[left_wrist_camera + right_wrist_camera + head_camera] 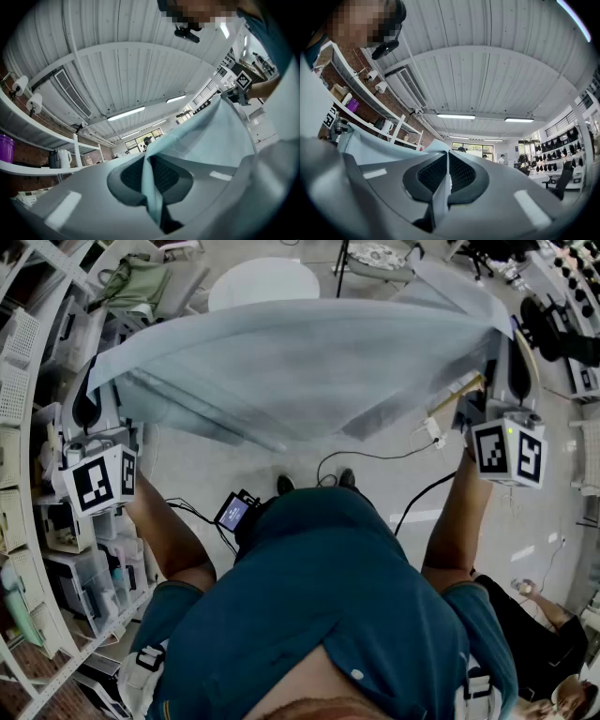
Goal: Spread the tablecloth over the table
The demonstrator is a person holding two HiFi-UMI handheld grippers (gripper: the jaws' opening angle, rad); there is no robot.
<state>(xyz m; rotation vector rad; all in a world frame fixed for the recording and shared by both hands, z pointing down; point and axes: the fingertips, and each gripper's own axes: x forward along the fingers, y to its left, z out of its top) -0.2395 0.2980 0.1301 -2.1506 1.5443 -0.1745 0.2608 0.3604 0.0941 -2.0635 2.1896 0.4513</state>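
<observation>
Holding cloth point(300, 362) aloft: left gripper point(87, 401) at 9 o'clock, right gripper point(517, 376) at 3, my fingers point(174, 176) clamped on its corners.

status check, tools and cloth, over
Left tool shut on tablecloth, right tool same. Tablecloth held up, stretched between them, not yet spread. Round white table ahead, partly hidden.

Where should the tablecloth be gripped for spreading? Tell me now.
Grip the two corners of its near edge, coming from the person's side. The tablecloth spans wide between the left tongs and right tongs, both shut on it.
</observation>
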